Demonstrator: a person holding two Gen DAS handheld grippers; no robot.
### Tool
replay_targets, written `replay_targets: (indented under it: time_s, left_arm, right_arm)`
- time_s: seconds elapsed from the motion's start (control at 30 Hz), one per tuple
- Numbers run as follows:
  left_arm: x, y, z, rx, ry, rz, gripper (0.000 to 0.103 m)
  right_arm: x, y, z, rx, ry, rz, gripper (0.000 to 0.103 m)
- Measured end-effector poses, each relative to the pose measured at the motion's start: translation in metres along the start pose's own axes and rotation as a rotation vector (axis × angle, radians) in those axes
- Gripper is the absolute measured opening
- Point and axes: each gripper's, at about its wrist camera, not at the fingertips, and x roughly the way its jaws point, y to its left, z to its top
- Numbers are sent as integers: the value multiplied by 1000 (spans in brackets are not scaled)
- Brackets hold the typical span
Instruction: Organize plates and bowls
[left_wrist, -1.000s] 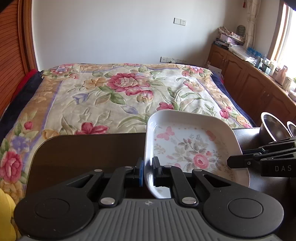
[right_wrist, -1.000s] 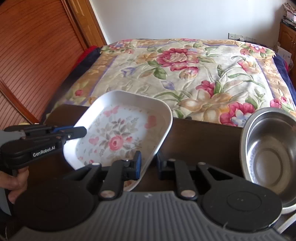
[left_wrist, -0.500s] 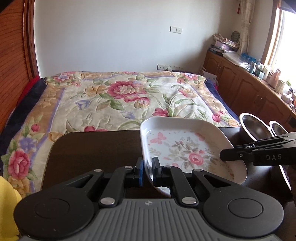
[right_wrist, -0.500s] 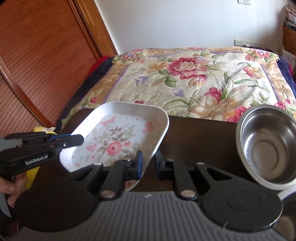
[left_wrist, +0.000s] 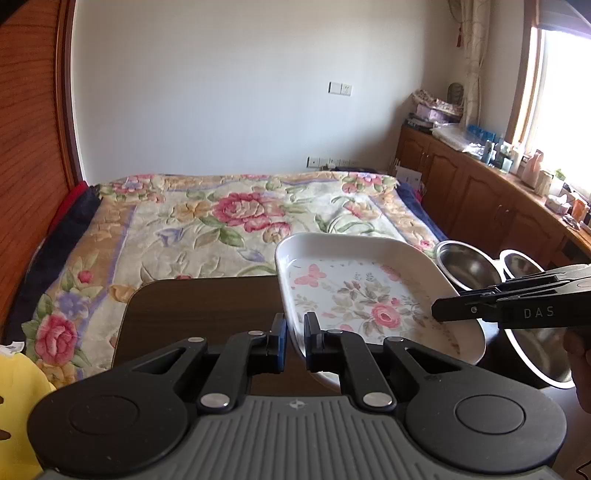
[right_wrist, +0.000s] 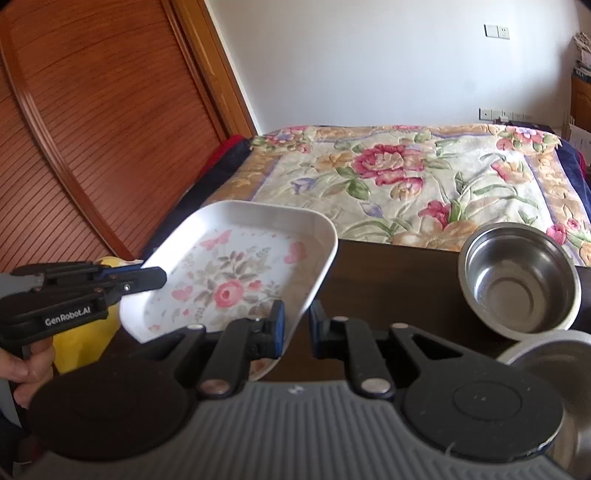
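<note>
In the left wrist view, the fingers (left_wrist: 313, 328) of the left gripper (left_wrist: 293, 341) are pinched narrow on the near left rim of the plate (left_wrist: 369, 295), a white floral dish held clear above the dark table (left_wrist: 203, 306). The plate's long axis runs forward and rightward from the grip. The right gripper (left_wrist: 443, 310) reaches in from the right, its tip at the plate's right edge; whether it clamps the rim cannot be told from here. Two steel bowls (left_wrist: 465, 266) sit beyond on the right, partly hidden by that gripper.

In the right wrist view, the right gripper's fingers straddle the plate's near right rim, narrow, apparently gripping it. The left gripper holds the opposite edge. One bowl (right_wrist: 517, 277) stands on the table to the right, apart from the plate; a second is cut off at the corner. Both hands look equally near.
</note>
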Motion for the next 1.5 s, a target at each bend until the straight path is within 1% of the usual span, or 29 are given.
replay_targets:
  time_s: [0.27, 0.57, 0.73, 0.93, 1.2, 1.33, 1.5]
  left_arm:
    - [-37, -12, -20, -6, -41, -8, 10]
    - [-71, -25, -55, -25, -64, -22, 11]
    - [-78, -29, -69, -23, -56, -29, 11]
    - [-82, -35, -87, -10, -35, -20, 11]
    - [-86, -37, -118, -39, 0, -30, 12]
    - [-87, -34, -130, -63, 16, -39, 11]
    - [-90, -35, -141, -70, 30, -45, 11]
  right_arm:
    - [-27, 9, -18, -22, -25, 15, 15]
    - [-51, 21, -44, -48, -29, 36, 15]
    - [-55, 22, -56, -60, -22, 39, 15]
    - [-58, 26, -71, -71, -11, 43, 15]
    - [-61, 31, -91, -96, 8, 52, 15]
    - [-62, 32, -102, -102, 18, 62, 15]
    - [-64, 35, -114, -128, 27, 63, 15]
